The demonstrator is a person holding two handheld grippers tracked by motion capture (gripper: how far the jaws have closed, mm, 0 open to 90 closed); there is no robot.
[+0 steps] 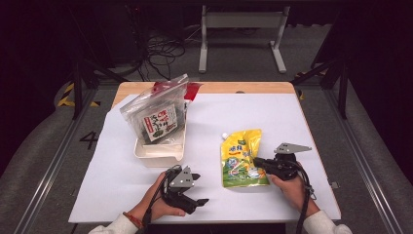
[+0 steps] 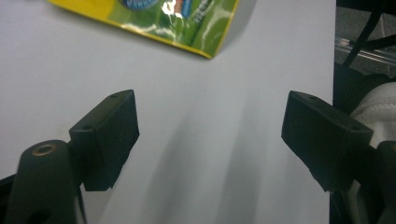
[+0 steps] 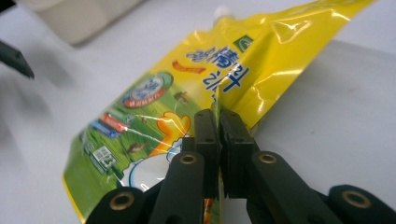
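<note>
At the left of the surface (image 1: 117, 165) a white tray (image 1: 160, 148) holds a clear bag of dark snacks (image 1: 156, 114) leaning upright. Just in front of it, the left claw (image 1: 195, 187) hovers low with its jaws wide apart, holding nothing. To the right lies the yellow pouch (image 1: 241, 158), flat on the white sheet with its spout pointing away from the person. The right claw (image 3: 217, 140) is clamped on the pouch's right edge. The step in hand looks like picking the pouch up; next it likely calls for a lift and a carry leftward toward the tray.
</note>
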